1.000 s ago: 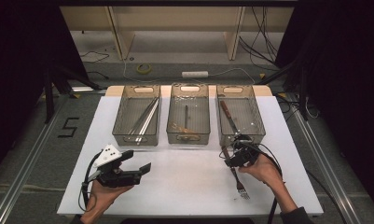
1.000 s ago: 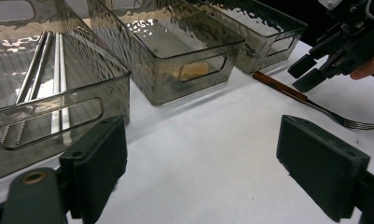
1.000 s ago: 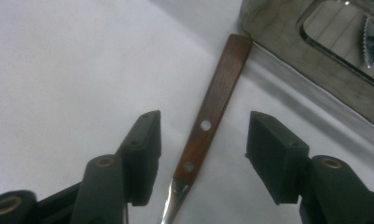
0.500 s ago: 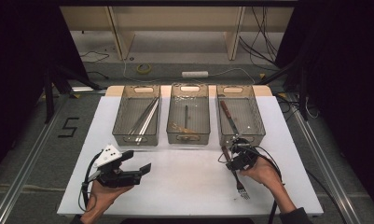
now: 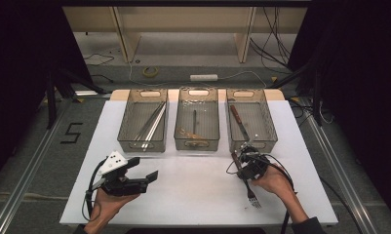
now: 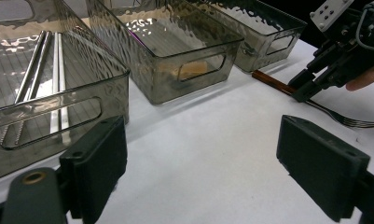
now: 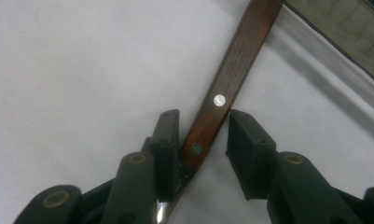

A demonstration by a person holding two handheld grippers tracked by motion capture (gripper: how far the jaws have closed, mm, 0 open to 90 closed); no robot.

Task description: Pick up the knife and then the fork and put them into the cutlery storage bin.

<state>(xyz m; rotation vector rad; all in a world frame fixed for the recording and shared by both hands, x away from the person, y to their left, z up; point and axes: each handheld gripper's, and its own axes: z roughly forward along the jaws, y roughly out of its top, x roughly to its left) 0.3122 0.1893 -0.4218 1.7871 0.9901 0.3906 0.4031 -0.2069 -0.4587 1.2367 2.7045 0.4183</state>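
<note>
We see the right gripper (image 5: 245,161) at the near right of the white table (image 5: 193,195), just in front of the right bin (image 5: 251,127), its jaws astride the wooden handle of a fork (image 5: 249,187) that lies flat w/ its prongs toward the near edge. In the right gripper view the jaws have just been closing on the fork's handle (image 7: 226,88): one pad looks to touch the wood, the other stands a little off it w/ table showing between, so no full pinch yet. The left gripper (image 5: 139,171) hangs at the near left, jaws spread wide, nothing between them, well apart from the fork. The left bin (image 5: 143,123) has long metal pieces, the middle bin (image 5: 197,122) a thin utensil & smth pale, the right bin a brown-handled knife (image 5: 238,121)
</note>
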